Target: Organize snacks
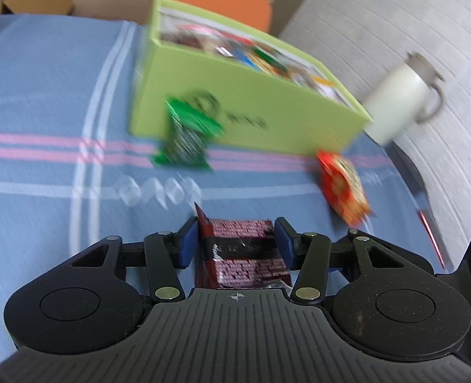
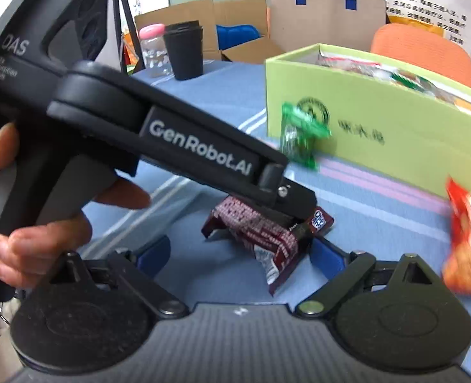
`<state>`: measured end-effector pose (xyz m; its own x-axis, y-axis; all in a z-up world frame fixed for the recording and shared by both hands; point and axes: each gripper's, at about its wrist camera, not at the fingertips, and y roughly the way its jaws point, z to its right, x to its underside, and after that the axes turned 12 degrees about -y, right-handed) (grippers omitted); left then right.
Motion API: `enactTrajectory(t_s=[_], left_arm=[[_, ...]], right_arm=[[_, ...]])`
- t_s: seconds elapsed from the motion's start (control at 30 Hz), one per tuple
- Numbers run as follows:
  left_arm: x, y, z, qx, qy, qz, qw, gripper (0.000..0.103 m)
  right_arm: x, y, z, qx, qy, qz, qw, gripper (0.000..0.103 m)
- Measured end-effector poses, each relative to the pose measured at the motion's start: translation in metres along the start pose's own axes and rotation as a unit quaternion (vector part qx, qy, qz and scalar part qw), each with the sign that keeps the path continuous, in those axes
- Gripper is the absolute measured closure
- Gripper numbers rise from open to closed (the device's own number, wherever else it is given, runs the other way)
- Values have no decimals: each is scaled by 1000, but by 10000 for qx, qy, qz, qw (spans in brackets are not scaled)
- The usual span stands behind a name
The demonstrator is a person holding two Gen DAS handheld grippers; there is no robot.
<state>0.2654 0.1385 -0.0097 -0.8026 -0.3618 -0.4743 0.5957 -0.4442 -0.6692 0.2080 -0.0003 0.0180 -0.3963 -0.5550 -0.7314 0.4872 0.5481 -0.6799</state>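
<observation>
My left gripper [image 1: 235, 239] seemingly pinches the maroon snack packet [image 1: 240, 255] for the green box [image 1: 248, 102]; my right gripper [image 2: 235, 255] gapes empty.

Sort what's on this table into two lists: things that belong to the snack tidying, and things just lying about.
Part of the job:
- dark red snack packet, between the left claw pads
- green packet
- orange-red packet
- green box, already holding snacks
- right claw, open

Just lying about:
- white bottle
- black cup
- pink-lidded jar
- orange chair
</observation>
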Motion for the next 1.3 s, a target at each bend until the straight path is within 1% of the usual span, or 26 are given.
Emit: enactTrajectory(t_s=[0.07,0.17,0.2,0.27,0.33,0.4,0.47,0.53,0.63,0.73,0.83,0.9,1.03,1.07,1.1,1.13,1.17,1.2,1.23,1.27,1.3], left_arm=[[19,-3,12,68,131,-4,9999,68],[34,-5,30,-33,406,3,9992,64],[33,-4,34,-79,438,11,9990,62],[28,-12,34,-101,373,175,9991,58],[15,-21,30,-129,203,448,9987,47],[1,-27,22,-239,60,676,9974,45],[-11,-29,14,-386,-52,763,9963,45],[-22,-25,5,-518,-98,801,9954,48],[-39,-15,-6,-729,-48,811,9940,50],[-55,-5,-14,-791,41,772,9939,52],[-69,7,-19,-766,159,684,9946,53],[-77,16,-20,-754,239,596,9951,55],[-86,29,-20,-644,316,395,9966,57],[-85,32,-20,-617,336,349,9969,57],[-83,35,-21,-606,380,288,9970,60],[-81,36,-19,-644,464,307,9964,65],[-78,36,-17,-746,559,330,9951,69],[-74,36,-15,-772,631,288,9946,79],[-71,34,-15,-726,613,221,9952,87],[-67,30,-15,-692,555,178,9959,88],[-63,27,-15,-649,540,153,9963,92]], right_arm=[[13,-14,-6,110,2,6,9999,9],[24,-29,-3,358,131,26,9993,10],[27,-36,1,445,199,52,9988,10],[29,-50,11,623,314,176,9974,9],[26,-59,20,692,383,326,9963,9],[19,-59,28,697,393,448,9958,9],[8,-51,33,654,321,490,9961,9],[-6,-38,36,576,186,494,9969,9],[-30,-14,44,315,45,474,9984,9],[-55,17,51,134,-126,319,9993,9],[-74,48,60,-34,-268,120,9996,10],[-79,63,64,-87,-351,-21,9993,10],[-85,80,67,-144,-393,-128,9990,11],[-84,83,67,-201,-384,-138,9990,15],[-83,87,66,-295,-371,-190,9987,24],[-82,89,63,-309,-389,-198,9986,25],[-80,86,59,-240,-465,-149,9985,31],[-79,83,56,-235,-453,-158,9986,35],[-76,79,54,-246,-446,-150,9986,36],[-73,74,50,-226,-475,-146,9985,40],[-71,67,47,-223,-500,-131,9984,41]])
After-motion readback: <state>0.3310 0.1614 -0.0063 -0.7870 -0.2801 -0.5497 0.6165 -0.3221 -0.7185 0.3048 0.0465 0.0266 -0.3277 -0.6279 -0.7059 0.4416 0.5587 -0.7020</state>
